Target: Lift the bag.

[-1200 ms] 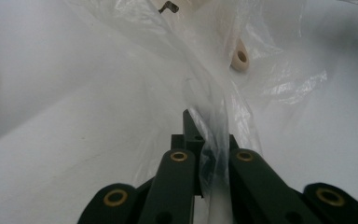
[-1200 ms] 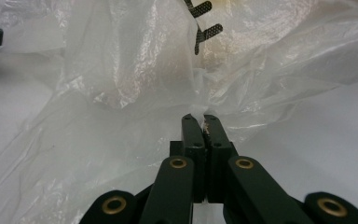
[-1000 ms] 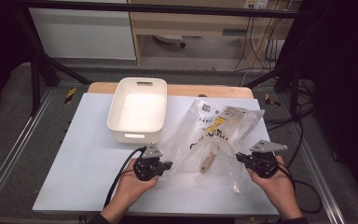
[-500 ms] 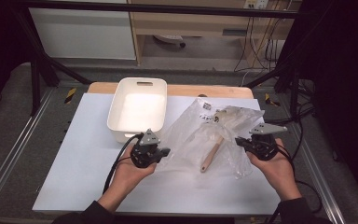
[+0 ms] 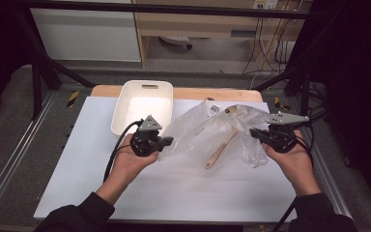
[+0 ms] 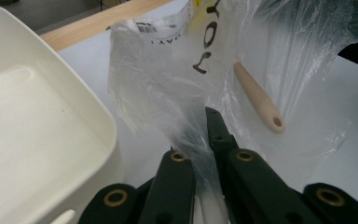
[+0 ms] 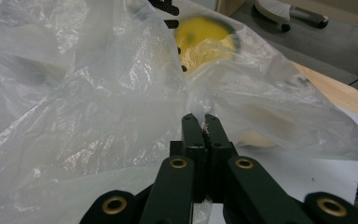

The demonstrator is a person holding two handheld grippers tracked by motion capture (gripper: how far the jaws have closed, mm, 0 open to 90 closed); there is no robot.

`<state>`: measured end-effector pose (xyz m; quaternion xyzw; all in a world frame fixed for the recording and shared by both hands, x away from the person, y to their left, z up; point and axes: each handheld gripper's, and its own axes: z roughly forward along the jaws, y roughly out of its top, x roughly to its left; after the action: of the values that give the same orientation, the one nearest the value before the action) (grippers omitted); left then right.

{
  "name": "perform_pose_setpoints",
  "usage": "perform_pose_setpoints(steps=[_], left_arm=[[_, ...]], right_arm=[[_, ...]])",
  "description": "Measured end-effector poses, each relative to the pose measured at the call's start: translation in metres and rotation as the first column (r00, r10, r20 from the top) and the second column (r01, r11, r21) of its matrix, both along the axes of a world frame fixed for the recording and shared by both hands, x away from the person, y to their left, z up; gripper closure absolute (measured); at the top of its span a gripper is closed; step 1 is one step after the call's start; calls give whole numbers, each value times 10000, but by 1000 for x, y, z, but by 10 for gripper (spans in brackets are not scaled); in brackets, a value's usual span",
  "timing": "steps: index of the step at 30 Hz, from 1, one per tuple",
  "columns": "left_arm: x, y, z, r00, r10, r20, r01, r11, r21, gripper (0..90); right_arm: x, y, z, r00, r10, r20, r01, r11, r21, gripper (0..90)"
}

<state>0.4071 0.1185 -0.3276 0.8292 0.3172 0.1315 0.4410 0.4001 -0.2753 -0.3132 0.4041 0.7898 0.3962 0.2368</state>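
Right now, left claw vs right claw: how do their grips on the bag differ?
The left claw pinches the clear plastic bag at its near-left edge, beside the white tub. The right claw pinches the bag's right side and sits farther up the table. Both are shut on film, holding the bag up with the wooden spoon inside.

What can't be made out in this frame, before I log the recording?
- Head of the wooden utensil: high view, veiled by the crumpled plastic bag.
- Bag lettering: left gripper view, folded and cut by the top edge.
- Yellow item: right gripper view, blurred behind plastic.
- White tray: left gripper view, cut by the left edge.
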Motion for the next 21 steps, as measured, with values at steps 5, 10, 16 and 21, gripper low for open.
perform_pose_setpoints(steps=[5,10,16,21], left_arm=[[10,3,15,10000,-22,75,21,10000,71,900],[21,5,27,10000,88,27,-88,10000,-17,900],[34,5,38,9997,239,58,-239,9997,-36,900],[43,5,44,9992,403,71,-402,9992,-34,900]], right_arm=[[6,-5,11,9999,-95,65,94,9999,101,900],[14,-10,17,9998,-178,-31,179,9992,365,900],[23,-13,24,9996,-270,-92,274,9984,497,900],[31,-16,31,9994,-345,-100,350,9980,517,900]])
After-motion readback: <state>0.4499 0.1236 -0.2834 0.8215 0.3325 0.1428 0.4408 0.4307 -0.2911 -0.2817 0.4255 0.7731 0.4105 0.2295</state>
